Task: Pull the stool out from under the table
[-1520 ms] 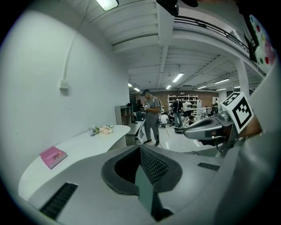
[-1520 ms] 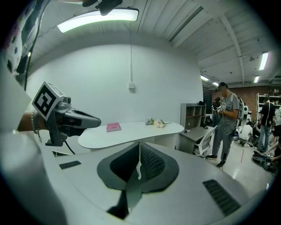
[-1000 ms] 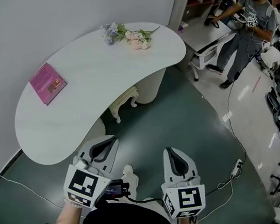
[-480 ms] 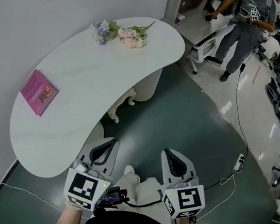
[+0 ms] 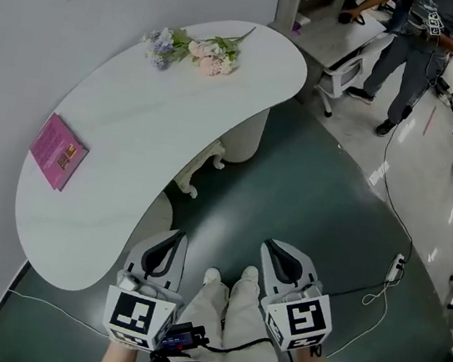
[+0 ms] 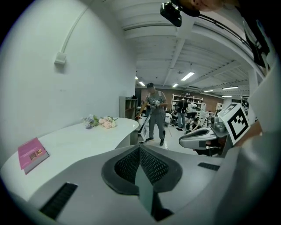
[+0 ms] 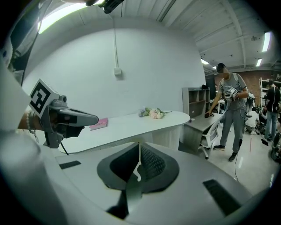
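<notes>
The stool (image 5: pixel 198 169) stands tucked under the white curved table (image 5: pixel 132 132); only its cream carved legs show below the table's near edge. My left gripper (image 5: pixel 174 237) hangs shut and empty in front of the table's near end, well short of the stool. My right gripper (image 5: pixel 272 248) is level with it over the dark green floor, also shut with nothing in it. In the left gripper view the jaws (image 6: pixel 139 148) point along the tabletop (image 6: pixel 83 140). In the right gripper view the jaws (image 7: pixel 139 146) face the table (image 7: pixel 131 125). The stool is hidden in both gripper views.
A pink book (image 5: pixel 56 152) and a bunch of flowers (image 5: pixel 197 49) lie on the table. The table's white pedestal (image 5: pixel 246 137) stands behind the stool. A person (image 5: pixel 416 44) stands by a desk at the far right. A cable and power strip (image 5: pixel 397 267) lie on the floor at the right.
The view has shifted slightly toward the table, and my legs and shoes now show between the grippers. Both grippers stay shut and side by side.
</notes>
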Motion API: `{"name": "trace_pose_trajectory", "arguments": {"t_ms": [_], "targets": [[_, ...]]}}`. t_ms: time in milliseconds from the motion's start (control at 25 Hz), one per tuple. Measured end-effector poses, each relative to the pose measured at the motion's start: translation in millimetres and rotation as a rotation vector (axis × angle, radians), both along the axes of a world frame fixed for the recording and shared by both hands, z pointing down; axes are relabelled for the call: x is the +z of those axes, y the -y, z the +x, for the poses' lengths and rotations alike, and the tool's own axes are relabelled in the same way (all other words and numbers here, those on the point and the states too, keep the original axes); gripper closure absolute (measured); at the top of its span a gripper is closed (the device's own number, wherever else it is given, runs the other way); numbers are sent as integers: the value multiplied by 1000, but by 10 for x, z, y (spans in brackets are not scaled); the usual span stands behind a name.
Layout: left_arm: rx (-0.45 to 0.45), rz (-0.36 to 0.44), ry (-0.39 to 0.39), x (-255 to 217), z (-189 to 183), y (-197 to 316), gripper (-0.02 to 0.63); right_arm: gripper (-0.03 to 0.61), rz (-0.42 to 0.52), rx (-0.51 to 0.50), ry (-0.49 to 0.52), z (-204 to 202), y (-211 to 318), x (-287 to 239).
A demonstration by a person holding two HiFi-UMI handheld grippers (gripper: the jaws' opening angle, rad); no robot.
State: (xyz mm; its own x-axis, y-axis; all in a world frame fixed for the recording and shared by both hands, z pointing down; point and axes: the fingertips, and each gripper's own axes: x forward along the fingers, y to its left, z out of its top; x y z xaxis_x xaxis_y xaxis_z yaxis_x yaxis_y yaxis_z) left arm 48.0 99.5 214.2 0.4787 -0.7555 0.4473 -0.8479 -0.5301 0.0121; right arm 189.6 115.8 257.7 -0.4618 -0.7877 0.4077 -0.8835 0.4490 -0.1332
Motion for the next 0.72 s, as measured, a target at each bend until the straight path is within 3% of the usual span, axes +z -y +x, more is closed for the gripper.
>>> {"name": "trace_pose_trajectory", "arguments": {"t_ms": [120,400,720], "targets": [[-37,-9,8,145,40,58,597,541,24,-28,-2,98,110,128],[-86,-14,34,527,125,205,597,541,-22,-55,-9,247,423,625],[-143,-69,37,1227,58,360,597,540,-77,-106,26,133,715,1414]]}}
